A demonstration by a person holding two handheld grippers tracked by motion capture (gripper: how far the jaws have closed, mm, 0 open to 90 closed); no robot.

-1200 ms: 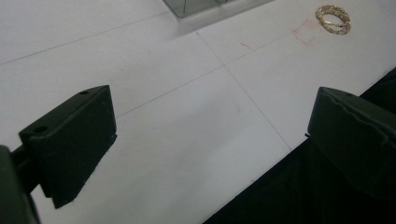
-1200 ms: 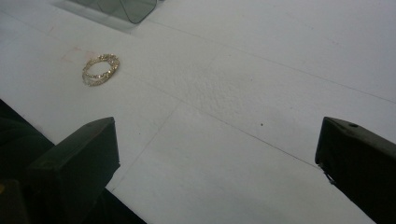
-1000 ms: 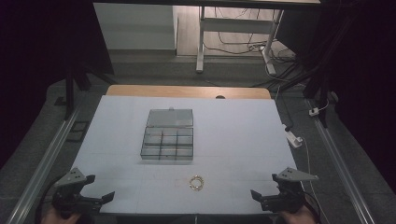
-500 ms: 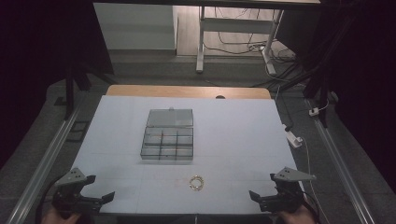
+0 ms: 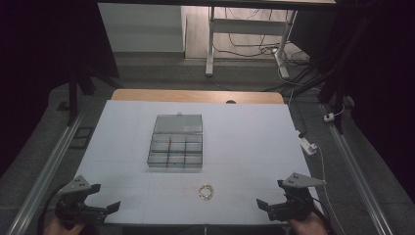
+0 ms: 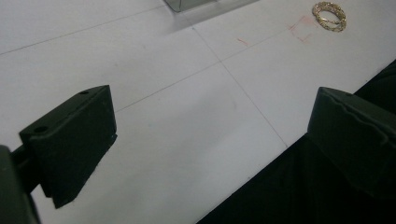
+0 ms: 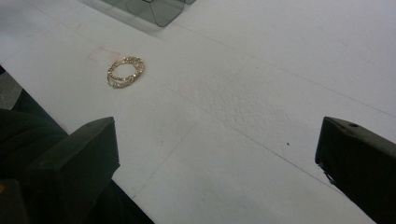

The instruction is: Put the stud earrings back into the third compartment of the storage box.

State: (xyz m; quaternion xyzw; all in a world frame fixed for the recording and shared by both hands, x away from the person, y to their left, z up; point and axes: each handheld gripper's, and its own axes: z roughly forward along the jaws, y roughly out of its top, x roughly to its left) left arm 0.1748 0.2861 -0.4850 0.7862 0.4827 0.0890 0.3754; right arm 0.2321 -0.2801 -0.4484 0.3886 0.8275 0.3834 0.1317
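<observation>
You are holding both hand-held grippers, left [image 5: 100, 205] and right [image 5: 271, 201], spread wide and empty at the surface's [image 5: 244, 142] near edge (almost nothing shifting lately); the gold bracelet [image 5: 206, 191] is lying untouched before the open compartment box [image 5: 176, 147].

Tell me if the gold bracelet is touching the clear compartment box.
Apart. In the high view the gold bracelet lies nearer the table's front edge, with bare white tabletop between it and the clear compartment box. The right gripper view shows that gap too.

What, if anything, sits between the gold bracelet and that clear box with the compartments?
Nothing visible does. The gold bracelet lies alone on the white table, and only bare surface separates it from the clear compartment box, whose lid is open.
</observation>
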